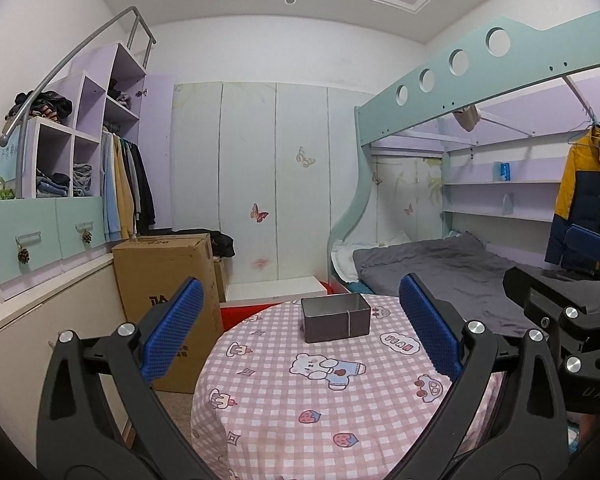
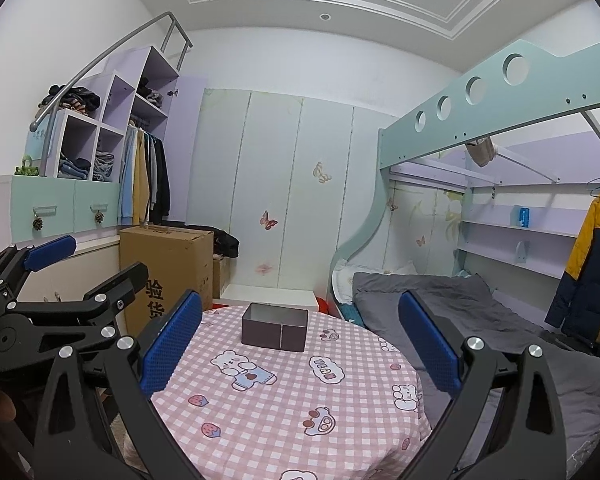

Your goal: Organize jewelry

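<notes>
Your left gripper and right gripper are both spread, empty; the box lies straight ahead, long axis crosswise, roughly equidistant.

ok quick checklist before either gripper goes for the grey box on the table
1. Left gripper open and holding nothing: ok.
2. Right gripper open and holding nothing: ok.
3. Grey box upright with its open top facing up, on the checked tablecloth: ok.
4. Nothing between the grippers and the box: ok.
5. Jewelry to sort in sight: not ok, none shows on the cloth.
6. Contents of the box: cannot tell, the camera angle hides its floor.
</notes>
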The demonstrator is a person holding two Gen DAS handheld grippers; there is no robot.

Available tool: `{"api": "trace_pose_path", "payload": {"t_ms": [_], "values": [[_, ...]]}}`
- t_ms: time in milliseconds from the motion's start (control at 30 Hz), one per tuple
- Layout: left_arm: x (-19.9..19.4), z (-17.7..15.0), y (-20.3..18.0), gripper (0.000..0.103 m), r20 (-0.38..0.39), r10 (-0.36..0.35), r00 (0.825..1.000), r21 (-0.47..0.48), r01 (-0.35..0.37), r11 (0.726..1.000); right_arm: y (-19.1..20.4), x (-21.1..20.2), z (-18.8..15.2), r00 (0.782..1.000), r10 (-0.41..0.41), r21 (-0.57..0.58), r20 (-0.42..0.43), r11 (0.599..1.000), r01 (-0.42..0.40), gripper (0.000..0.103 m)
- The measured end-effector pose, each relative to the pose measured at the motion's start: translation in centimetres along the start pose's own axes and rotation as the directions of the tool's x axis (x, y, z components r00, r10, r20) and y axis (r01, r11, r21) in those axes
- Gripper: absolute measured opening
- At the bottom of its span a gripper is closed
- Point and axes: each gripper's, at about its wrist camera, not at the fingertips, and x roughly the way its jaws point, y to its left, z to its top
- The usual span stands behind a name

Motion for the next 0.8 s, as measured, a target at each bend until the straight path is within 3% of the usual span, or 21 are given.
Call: {"api": "trace_pose_path", "payload": {"t_ms": [800], "values": [[0.02,-0.06,-0.24,0.096,0.0,-0.001,1.0,0.004,0.001,1.0,-0.25,-0.04,-0.21,1.0,-0.015,-0.011,0.003,1.0,0.015,0.095]]}}
